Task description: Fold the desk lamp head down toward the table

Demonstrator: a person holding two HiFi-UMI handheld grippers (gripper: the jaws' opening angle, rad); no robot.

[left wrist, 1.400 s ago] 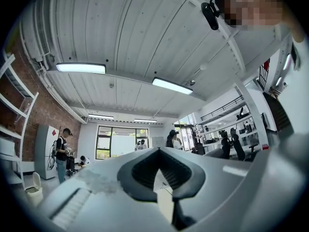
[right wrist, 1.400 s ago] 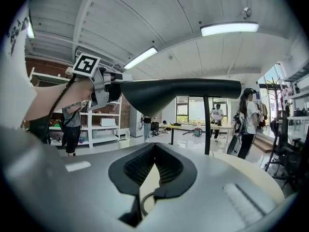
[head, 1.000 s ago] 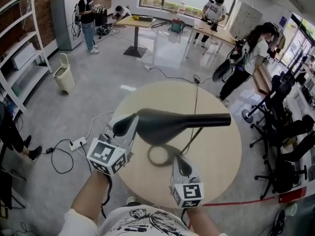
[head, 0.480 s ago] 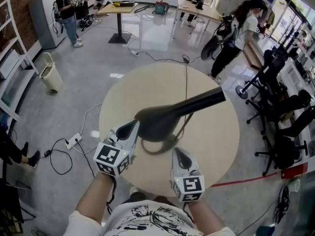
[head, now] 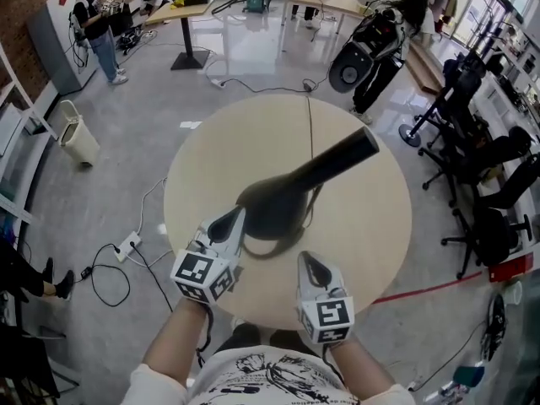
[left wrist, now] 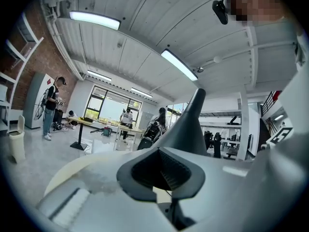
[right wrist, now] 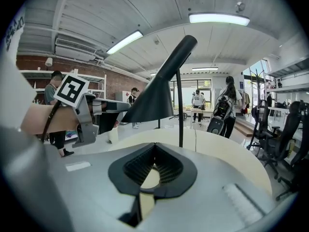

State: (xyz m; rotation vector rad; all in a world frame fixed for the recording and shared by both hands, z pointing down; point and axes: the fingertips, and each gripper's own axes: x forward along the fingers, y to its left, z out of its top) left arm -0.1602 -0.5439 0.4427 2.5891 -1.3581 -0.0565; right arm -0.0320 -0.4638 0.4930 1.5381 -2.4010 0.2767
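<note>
The person stands at the near edge of a round pale wooden surface [head: 371, 226], a gripper in each hand, with a black cone-shaded desk lamp in front of them. The lamp's head [head: 287, 197] sits tilted. Its wide mouth is low and turned toward the person, and its narrow end rises away to the right. A thin upright stem [right wrist: 179, 110] carries it over a round black base [head: 278, 250], which is mostly under the shade from where the person looks.

The left gripper [head: 232, 222] has its jaws drawn together. Their tips sit right at the near left rim of the shade, touching it or very nearly. I can see no part of the shade nipped between them, so it looks like a push with closed tips, not a pinch. That makes sense to me, since the wide end is the long lever on the hinge and a nudge there should swing the mouth down.

The right gripper [head: 304, 264] also has its jaws closed to a thin slit with nothing in them. It is low over the surface, just beside the base on the near right. I can't tell whether it touches the base. I would guess it waits there to steady the lamp if it slides.

The mouth looks partly lowered and does not yet face the surface.
</note>
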